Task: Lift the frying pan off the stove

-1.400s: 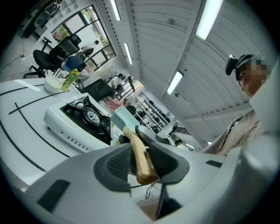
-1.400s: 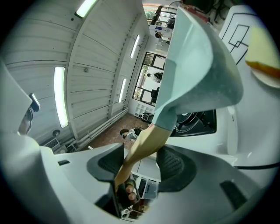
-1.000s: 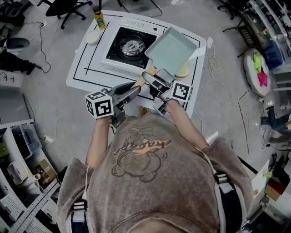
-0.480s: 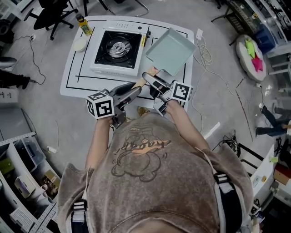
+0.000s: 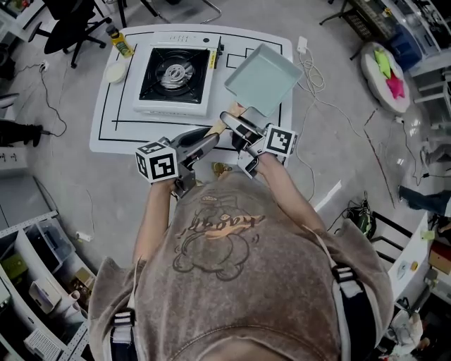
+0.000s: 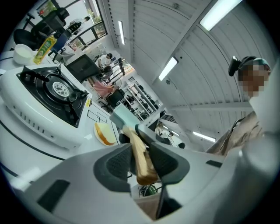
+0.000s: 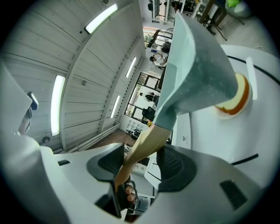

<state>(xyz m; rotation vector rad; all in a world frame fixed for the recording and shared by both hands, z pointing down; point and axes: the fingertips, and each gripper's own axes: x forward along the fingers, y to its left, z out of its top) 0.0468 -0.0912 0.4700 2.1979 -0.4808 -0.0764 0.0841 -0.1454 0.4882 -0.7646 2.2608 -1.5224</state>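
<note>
A square pale-green frying pan (image 5: 262, 79) with a wooden handle (image 5: 227, 121) hangs in the air over the right part of the white table (image 5: 106, 134), to the right of the portable gas stove (image 5: 173, 76) and apart from it. Both grippers hold the handle. My left gripper (image 5: 210, 139) is shut on the handle's end (image 6: 141, 155), and my right gripper (image 5: 237, 125) is shut on the handle (image 7: 144, 146) nearer the pan (image 7: 197, 65). The stove's burner (image 6: 54, 87) is bare.
A plate with bread (image 7: 234, 98) lies on the table below the pan. A yellow bottle (image 5: 120, 44) and a white bowl (image 5: 116, 70) stand left of the stove. Cables (image 5: 310, 63) trail off the table's right edge, and an office chair (image 5: 67, 21) stands behind.
The pan, held by both grippers, has moved right, from overlapping the stove's right edge to clear of it. The grip on the handle is unchanged.
</note>
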